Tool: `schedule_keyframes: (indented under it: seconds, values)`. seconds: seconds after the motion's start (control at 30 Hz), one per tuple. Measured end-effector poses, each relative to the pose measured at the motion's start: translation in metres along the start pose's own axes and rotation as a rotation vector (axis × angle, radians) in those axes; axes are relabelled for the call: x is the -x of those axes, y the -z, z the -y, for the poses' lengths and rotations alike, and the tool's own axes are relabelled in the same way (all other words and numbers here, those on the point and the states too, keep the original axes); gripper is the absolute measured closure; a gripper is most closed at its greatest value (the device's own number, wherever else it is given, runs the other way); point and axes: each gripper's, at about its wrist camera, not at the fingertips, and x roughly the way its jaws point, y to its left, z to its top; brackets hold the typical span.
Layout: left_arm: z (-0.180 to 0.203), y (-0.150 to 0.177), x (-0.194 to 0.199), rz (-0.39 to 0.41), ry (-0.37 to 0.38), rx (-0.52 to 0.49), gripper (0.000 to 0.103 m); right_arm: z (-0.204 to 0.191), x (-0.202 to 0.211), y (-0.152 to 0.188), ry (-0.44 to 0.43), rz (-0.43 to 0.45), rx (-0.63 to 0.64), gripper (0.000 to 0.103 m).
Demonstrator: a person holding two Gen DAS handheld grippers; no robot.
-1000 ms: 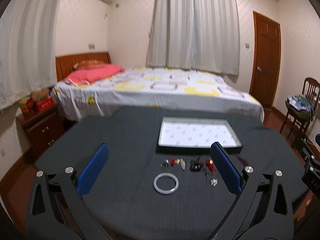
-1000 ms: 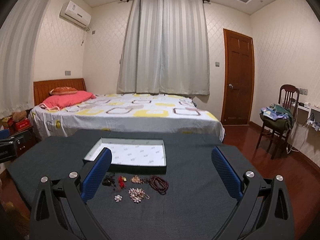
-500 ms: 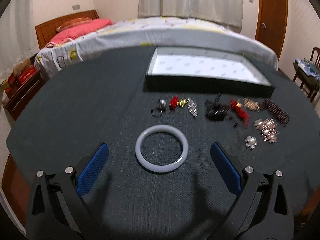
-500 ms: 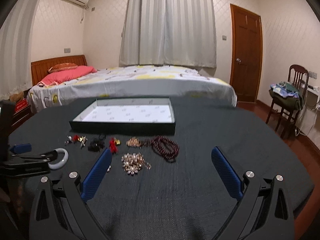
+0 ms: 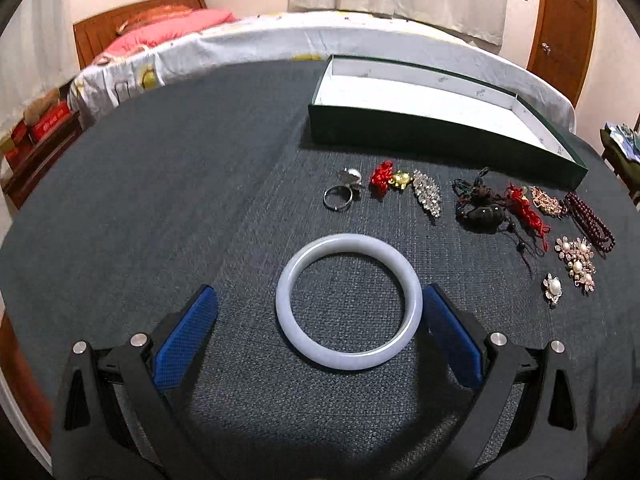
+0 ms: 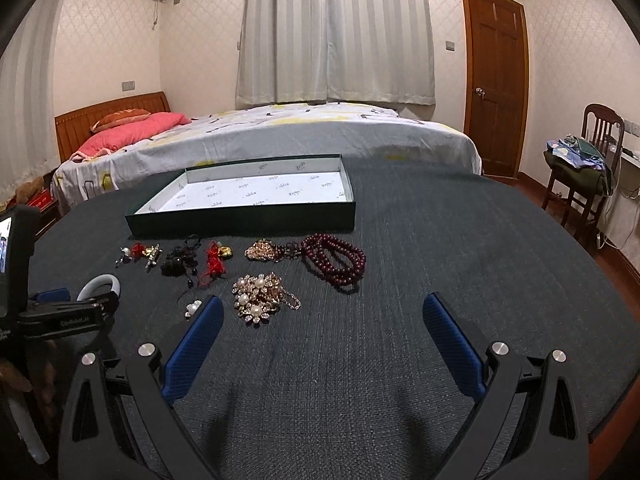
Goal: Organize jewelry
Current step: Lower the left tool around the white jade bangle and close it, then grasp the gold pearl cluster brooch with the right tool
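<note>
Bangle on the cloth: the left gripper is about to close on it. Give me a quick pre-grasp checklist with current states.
1. Left gripper open wide enough: ok, both pads stand outside the bangle.
2. Bangle centred between the pads: not ok, it sits nearer the right pad, which looks close to or touching the rim.
3. Bangle clear of other jewelry: ok, the ring and the brooches lie apart.
4. Box ready to receive: ok, open and bare inside.
5. Right gripper out of the way: ok, open, over bare cloth, holding nothing.
6. Pad height against the cloth: cannot tell.
</note>
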Motion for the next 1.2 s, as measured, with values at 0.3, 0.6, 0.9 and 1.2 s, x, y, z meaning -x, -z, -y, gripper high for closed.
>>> schedule_keyframes:
  seconds: [0.3,0.6,0.9,1.2]
  values:
    - [-0.001,-0.004,-0.002,-0.020,0.013,-0.017,0.004,0.000,-0.003,0.001,-0.001,-0.010,0.006,0.006]
    - [0.003,-0.002,0.004,0.036,0.048,-0.061,0.034,0.000,-0.007,0.002,-0.003,-0.024,0.001,0.006]
    - [-0.011,-0.005,0.012,0.067,0.019,-0.004,0.034,-0.002,-0.019,-0.001,-0.024,-0.075,-0.005,0.006]
    - [-0.028,-0.021,0.030,0.140,-0.018,0.038,0.034,-0.018,-0.042,-0.019,-0.077,-0.132,-0.003,0.007]
